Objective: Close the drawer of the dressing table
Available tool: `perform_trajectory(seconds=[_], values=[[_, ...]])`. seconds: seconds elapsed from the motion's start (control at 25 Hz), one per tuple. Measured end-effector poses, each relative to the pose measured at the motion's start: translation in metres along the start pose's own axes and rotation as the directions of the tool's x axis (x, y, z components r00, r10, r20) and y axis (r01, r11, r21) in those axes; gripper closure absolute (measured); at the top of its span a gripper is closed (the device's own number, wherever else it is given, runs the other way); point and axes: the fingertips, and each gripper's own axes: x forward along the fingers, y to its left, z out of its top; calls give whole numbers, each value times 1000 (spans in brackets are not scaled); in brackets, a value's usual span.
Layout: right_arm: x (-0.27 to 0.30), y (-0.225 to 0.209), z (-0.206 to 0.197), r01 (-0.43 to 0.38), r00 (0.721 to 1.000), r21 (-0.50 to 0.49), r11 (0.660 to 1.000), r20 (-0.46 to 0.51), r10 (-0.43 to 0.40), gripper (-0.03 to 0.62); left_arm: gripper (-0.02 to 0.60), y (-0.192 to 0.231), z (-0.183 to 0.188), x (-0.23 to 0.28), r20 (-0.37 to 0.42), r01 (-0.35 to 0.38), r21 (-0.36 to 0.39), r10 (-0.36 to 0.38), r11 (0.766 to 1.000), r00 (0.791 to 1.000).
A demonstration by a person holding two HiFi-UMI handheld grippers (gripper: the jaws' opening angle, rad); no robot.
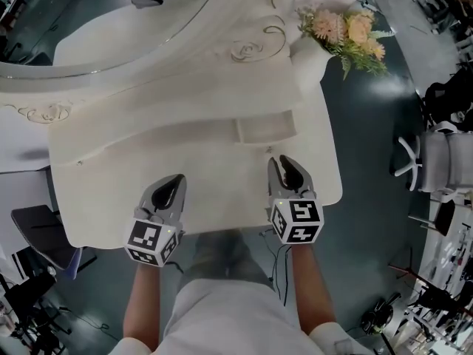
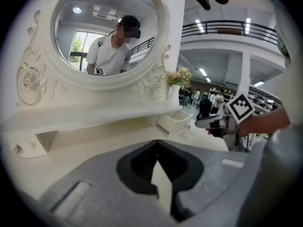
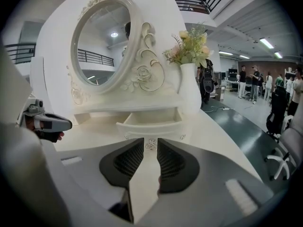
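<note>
The closing push had not yet begun: the small cream-white wooden drawer (image 3: 151,119) stood pulled out of its slot under the low shelf of the carved white dressing table (image 1: 185,161), directly ahead of my right gripper (image 1: 283,161) and just beyond its tips. I held that gripper level over the tabletop with its jaws a narrow gap apart and nothing between them; the drawer's little ornate round knob (image 3: 151,144) showed through the gap, just past the tips and, as far as I could tell, not touching them. My left gripper (image 2: 156,144) hung over the tabletop beside it, its jaw tips together on nothing, with the drawer ahead and off to its right. I judged the next move to be a straight push away from me, with the right tips set square against the drawer front near the knob, so the box would slide in without skewing. The drawer looked shallow and empty, its front panel curved, with scroll trim on either side of the knob
</note>
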Motion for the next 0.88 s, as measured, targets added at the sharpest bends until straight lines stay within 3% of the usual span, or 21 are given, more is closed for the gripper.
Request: perform_trajectory(seconds=[0.88], values=[[45,-3,-15,7,998,1,1000,-65,-7,505,583,5,-15,15,-45,46,-2,-46,999,998]])
